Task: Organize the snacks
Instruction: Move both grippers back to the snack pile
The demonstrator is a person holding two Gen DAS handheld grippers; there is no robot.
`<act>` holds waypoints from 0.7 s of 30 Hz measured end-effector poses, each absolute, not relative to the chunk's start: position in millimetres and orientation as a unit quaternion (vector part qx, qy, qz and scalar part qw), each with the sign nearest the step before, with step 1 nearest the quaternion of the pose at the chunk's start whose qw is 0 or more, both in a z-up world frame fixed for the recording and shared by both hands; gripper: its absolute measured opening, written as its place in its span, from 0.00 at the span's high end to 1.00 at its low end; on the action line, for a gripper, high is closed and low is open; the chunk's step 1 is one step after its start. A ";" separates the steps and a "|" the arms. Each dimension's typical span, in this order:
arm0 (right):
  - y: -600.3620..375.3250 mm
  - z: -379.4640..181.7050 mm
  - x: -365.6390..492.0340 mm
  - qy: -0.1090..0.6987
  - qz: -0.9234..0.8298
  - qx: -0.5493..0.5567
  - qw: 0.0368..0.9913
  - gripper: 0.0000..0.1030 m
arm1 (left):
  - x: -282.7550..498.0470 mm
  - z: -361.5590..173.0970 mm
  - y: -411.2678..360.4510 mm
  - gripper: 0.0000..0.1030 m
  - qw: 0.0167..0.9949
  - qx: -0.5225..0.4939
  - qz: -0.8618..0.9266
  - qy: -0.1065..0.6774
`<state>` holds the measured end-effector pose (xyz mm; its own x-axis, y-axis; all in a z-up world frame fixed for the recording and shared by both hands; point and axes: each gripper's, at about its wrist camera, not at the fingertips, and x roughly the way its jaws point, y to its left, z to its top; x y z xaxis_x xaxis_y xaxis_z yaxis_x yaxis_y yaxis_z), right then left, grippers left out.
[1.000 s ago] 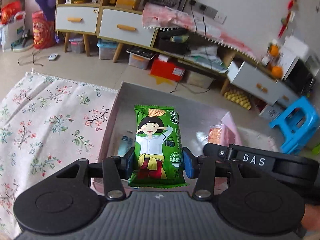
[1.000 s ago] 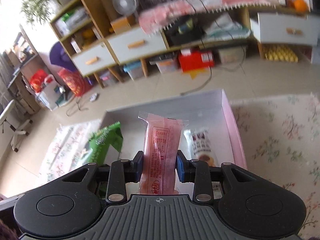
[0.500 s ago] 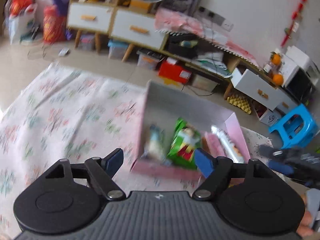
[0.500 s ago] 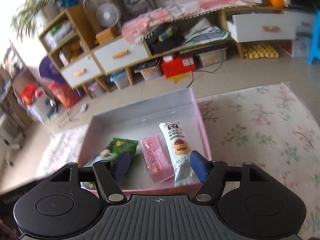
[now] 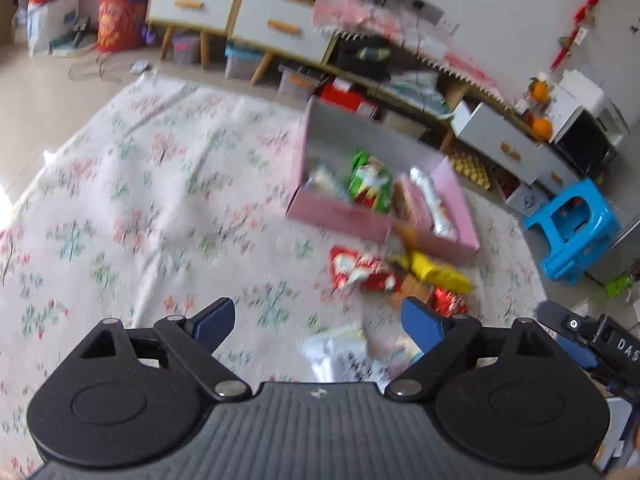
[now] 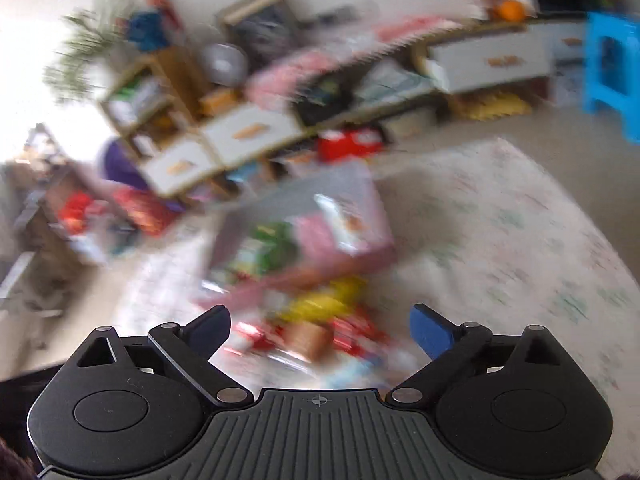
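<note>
Snack packets (image 5: 400, 276) heaped ahead of spread, empty left gripper (image 5: 318, 318); right gripper (image 6: 320, 330) likewise spread. Pink box (image 5: 372, 220) beyond. Packets look light, crinkly, slippery; best pinched across flat middle.

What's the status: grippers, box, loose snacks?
Left gripper open, empty. Right gripper open, empty. Pink box holds several packs. Loose snack pile on cloth beside it, nothing blocking.
</note>
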<state>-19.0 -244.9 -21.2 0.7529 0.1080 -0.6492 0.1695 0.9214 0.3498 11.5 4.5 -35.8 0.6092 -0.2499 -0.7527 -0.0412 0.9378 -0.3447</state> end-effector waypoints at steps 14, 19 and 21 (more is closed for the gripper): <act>-252.6 -62.4 -30.1 0.400 -0.014 0.253 0.881 0.05 | -3.1 -66.5 -20.3 0.32 0.867 -0.143 -0.112 0.464; -252.9 -71.9 -30.7 0.415 -0.019 0.253 0.874 0.06 | -2.4 -73.8 -27.0 0.40 0.865 -0.137 -0.118 0.468; -254.0 -75.8 -32.6 0.417 -0.019 0.253 0.873 0.07 | -2.5 -76.7 -28.8 0.42 0.865 -0.132 -0.117 0.469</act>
